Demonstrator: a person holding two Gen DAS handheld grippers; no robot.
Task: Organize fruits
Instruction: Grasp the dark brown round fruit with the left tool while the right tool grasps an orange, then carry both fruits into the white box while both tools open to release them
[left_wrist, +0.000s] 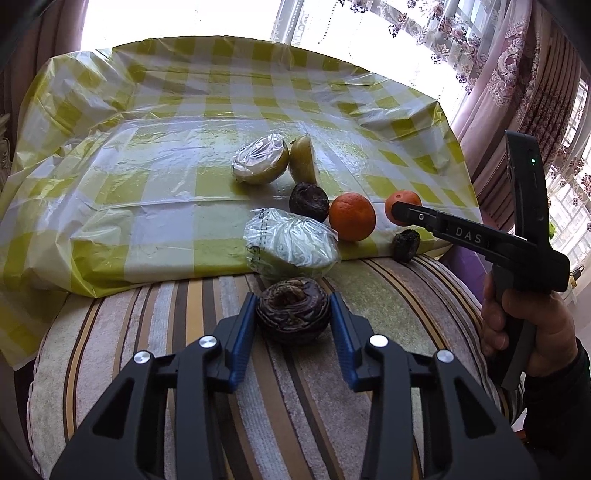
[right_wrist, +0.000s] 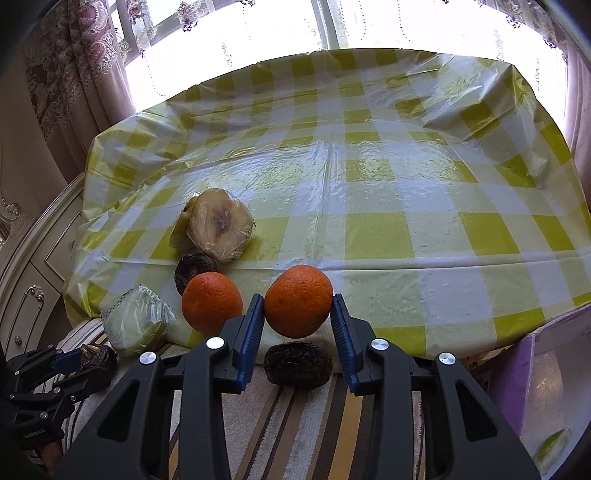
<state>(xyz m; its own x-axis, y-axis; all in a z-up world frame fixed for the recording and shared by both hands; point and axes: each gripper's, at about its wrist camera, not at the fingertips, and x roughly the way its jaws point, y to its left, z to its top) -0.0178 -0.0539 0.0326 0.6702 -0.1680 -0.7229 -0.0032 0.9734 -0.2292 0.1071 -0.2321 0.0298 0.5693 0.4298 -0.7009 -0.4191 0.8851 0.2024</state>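
Note:
My left gripper (left_wrist: 293, 312) is shut on a dark wrinkled fruit (left_wrist: 293, 314) just above the striped cushion (left_wrist: 147, 350). My right gripper (right_wrist: 298, 304) is shut on an orange (right_wrist: 298, 301), held slightly above the cloth; it shows in the left wrist view (left_wrist: 402, 212). A second orange (right_wrist: 211, 302) (left_wrist: 351, 217) lies to its left. Another dark fruit (right_wrist: 297, 363) lies under the held orange. Wrapped cut fruit halves (right_wrist: 221, 229) (left_wrist: 260, 158), a bagged green fruit (right_wrist: 135, 319) (left_wrist: 290, 243) and one more dark fruit (right_wrist: 194, 269) (left_wrist: 308, 202) lie nearby.
A yellow checked plastic cloth (right_wrist: 369, 177) covers the surface behind the fruit. A purple box (right_wrist: 535, 373) stands at the right with a green fruit inside. A cabinet (right_wrist: 33, 258) is at the left. Curtains and bright windows are behind.

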